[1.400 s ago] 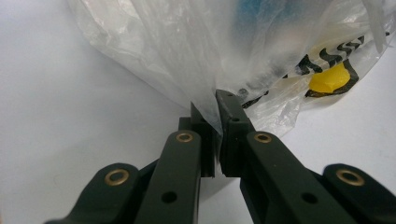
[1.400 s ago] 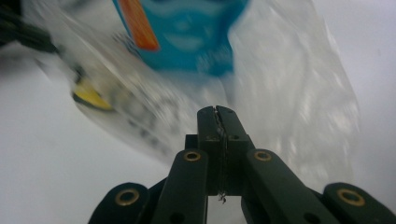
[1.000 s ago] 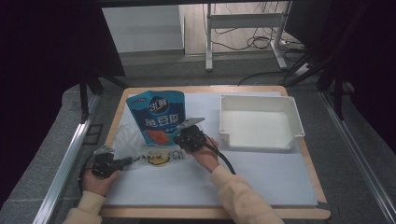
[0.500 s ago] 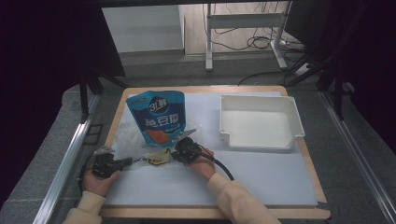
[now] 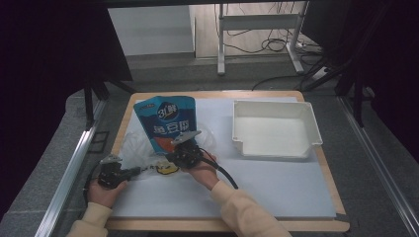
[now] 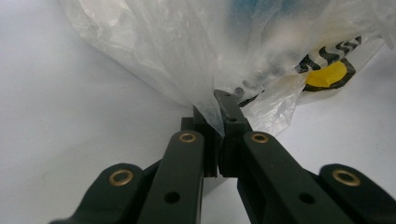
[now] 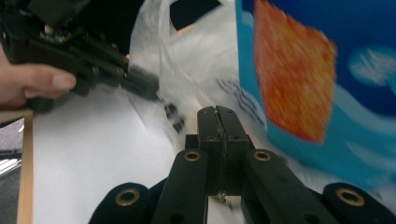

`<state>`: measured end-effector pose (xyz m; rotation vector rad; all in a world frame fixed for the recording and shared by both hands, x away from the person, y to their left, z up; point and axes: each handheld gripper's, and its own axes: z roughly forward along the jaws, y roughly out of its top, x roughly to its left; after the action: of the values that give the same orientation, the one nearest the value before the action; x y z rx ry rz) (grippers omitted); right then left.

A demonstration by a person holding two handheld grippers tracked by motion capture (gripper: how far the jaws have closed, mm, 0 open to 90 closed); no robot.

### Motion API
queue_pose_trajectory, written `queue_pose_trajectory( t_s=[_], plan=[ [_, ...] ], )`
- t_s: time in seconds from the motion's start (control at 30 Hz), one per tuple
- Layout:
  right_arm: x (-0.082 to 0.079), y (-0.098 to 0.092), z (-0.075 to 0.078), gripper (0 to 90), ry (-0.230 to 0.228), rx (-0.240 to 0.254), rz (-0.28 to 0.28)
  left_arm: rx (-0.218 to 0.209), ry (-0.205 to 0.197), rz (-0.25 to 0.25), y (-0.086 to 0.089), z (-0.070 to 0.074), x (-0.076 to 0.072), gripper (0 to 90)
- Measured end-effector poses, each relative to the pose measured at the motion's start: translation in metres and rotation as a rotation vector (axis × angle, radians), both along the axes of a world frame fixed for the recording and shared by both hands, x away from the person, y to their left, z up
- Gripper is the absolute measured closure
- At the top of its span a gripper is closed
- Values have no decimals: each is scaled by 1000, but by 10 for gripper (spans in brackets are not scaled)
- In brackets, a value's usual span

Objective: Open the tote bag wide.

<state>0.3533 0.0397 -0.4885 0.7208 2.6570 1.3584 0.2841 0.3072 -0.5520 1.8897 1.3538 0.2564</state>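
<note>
Grippers working a clear plastic bag (image 5: 141,148) at table's (image 5: 276,192) 7 o'clock: left gripper (image 6: 218,114) is clamping the bag's edge; right gripper (image 7: 218,122), jaws closed and seemingly empty, has just been sliding back beside the blue snack pouch (image 5: 167,123), likely regrasping for bagging. White tray (image 5: 274,129) is sitting at 2 o'clock.

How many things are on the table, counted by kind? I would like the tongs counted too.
Blue snack pouch: 1
Clear plastic bag: 1
White tray: 1
Tongs, left and right: 2
Total: 5
</note>
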Motion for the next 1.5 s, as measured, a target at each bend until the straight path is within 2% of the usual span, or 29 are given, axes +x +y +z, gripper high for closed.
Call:
queue_pose_trajectory(
  t_s=[0.13,0.33,0.57,0.77,0.9,1.0,1.13,1.27,1.37,1.43,1.5],
  plan=[
    [6,18,-4,885,-7,-21,-13,-3,1,-1,0,0,0,893],
    [11,43,-26,885,16,-78,-11,3,1,-8,0,0,0,893],
    [6,51,-43,885,47,-116,9,4,3,-4,1,0,0,893],
    [-1,48,-50,886,61,-139,25,2,5,-6,1,0,0,892],
    [-1,45,-49,885,56,-126,26,3,5,-5,1,0,0,893],
    [-2,38,-38,885,38,-97,30,1,4,-5,1,0,0,892],
    [-6,17,-16,885,6,-55,26,0,5,-5,1,0,0,892],
    [-1,-2,-7,885,-5,-41,-14,3,3,-6,1,1,0,889],
    [7,-11,-12,885,11,-47,-45,3,1,-2,1,1,0,890],
    [12,-15,-19,885,16,-62,-63,0,3,0,1,1,-1,890],
    [17,-18,-28,885,39,-68,-88,-1,4,1,2,1,0,890]
  ],
)
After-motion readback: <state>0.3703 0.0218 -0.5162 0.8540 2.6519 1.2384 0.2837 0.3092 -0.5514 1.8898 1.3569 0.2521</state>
